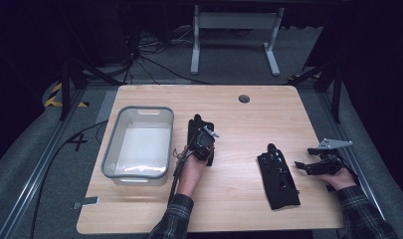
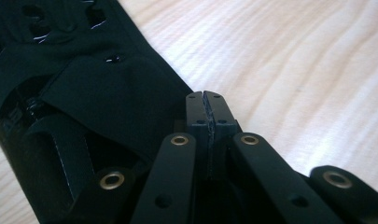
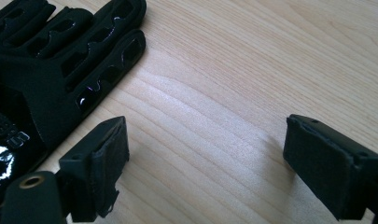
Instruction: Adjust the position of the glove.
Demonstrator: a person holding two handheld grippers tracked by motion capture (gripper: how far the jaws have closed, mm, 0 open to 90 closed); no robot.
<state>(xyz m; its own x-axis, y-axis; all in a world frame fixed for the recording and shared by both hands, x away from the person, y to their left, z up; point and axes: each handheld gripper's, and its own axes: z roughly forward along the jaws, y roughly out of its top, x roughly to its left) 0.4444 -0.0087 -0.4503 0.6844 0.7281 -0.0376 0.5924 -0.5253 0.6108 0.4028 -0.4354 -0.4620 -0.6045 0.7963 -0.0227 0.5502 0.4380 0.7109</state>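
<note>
Beside the grey bin [image 1: 138, 144] lies a black glove [image 1: 195, 130]; your left gripper [image 1: 205, 141], jaws pressed together, rests at its edge. Lift slowly. The second glove [image 1: 278, 177] waits near your wide-open right gripper [image 1: 303, 166].

Black gloves [image 1: 278, 175], pale wood table [image 1: 239, 124]

Bare table [image 1: 239, 134] between two gloves [image 1: 278, 177].

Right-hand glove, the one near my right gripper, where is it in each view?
High view: the right-hand glove lies right of centre, beside the right gripper.
Right gripper view: the right-hand glove is upper left.
Left gripper view: that is the other glove.
Shared landmark: the wooden table.
</note>
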